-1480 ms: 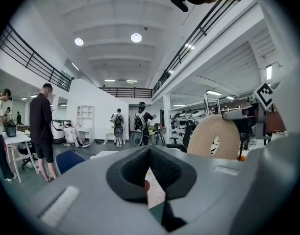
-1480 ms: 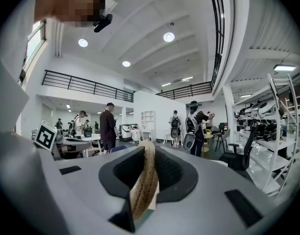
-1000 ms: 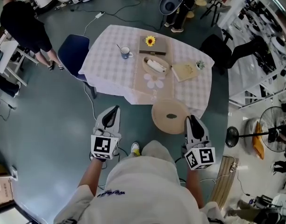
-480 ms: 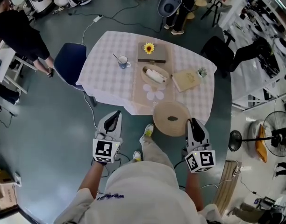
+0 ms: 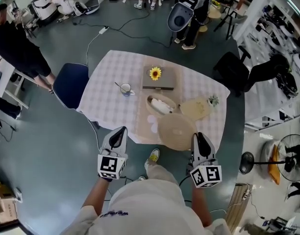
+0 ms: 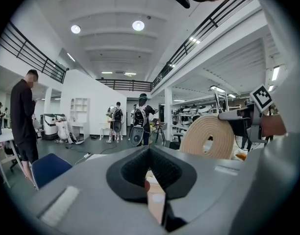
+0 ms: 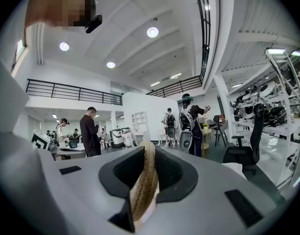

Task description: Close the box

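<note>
The box (image 5: 161, 105), which I take to be the oval woven basket with pale contents, sits uncovered near the middle of the table (image 5: 106, 92), just above centre in the head view. Its long axis runs from upper left to lower right. Its likely cover, a round woven lid (image 5: 176, 131), is clamped by its edge in the right gripper (image 5: 198, 136). The right gripper view shows the woven rim filling the gap between the jaws. In the head view the lid hangs over the table's near edge, just below and right of the box, so the box lies ahead and a little to the left of that gripper.

The left gripper (image 5: 120, 130) is further off, at lower left off the table's corner. Its jaws are drawn together with nothing between them.

A cup (image 5: 125, 88) stands to the left of the box, a flat case with a sunflower (image 5: 160, 77) above it, and a tan board (image 5: 196, 109) close on its right. The board looks likeliest to crowd the lid. A blue chair (image 5: 71, 84) stands at the table's left.
</note>
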